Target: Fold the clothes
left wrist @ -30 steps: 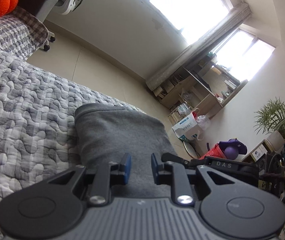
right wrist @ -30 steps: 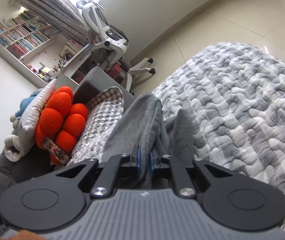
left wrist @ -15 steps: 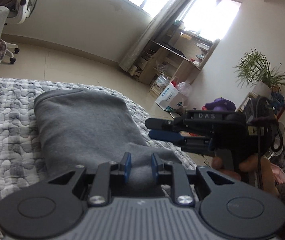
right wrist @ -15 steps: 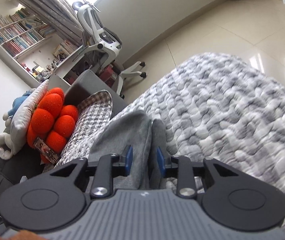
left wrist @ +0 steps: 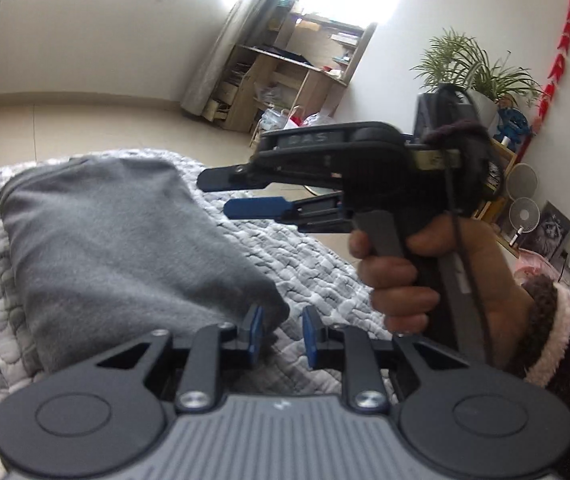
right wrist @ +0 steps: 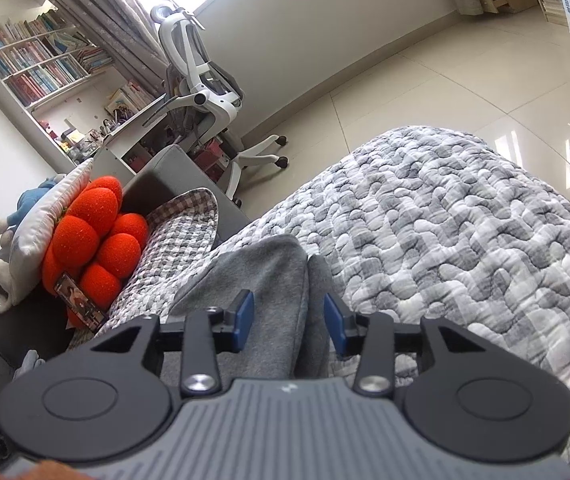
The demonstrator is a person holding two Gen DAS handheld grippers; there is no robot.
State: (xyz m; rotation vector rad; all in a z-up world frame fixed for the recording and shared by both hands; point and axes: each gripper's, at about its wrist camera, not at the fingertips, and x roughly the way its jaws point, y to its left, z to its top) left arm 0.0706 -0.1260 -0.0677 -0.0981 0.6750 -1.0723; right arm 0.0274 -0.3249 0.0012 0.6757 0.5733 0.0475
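Grey garment (left wrist: 125, 248) folded into a compact bundle on quilted bed (left wrist: 317, 264). Left tongs (left wrist: 279, 332) parted, empty, at bundle's near corner; right tongs (right wrist: 288, 322) parted, straddling cloth without gripping. Fold apparently complete; any further folding undeterminable.

Counts on and around the quilt

One folded grey garment (left wrist: 117, 236) lies on one quilt (right wrist: 465, 240). Two grippers: the left (left wrist: 278, 334) and the right (right wrist: 288, 316), each with two blue-padded fingers set apart. One hand (left wrist: 417, 276) shows, on the right gripper's handle. At the quilt's far edge sit one orange cushion (right wrist: 93, 248) and one checked cushion (right wrist: 177, 236). Beyond: one office chair (right wrist: 205, 92), one potted plant (left wrist: 473, 68), two small fans (left wrist: 521, 196).
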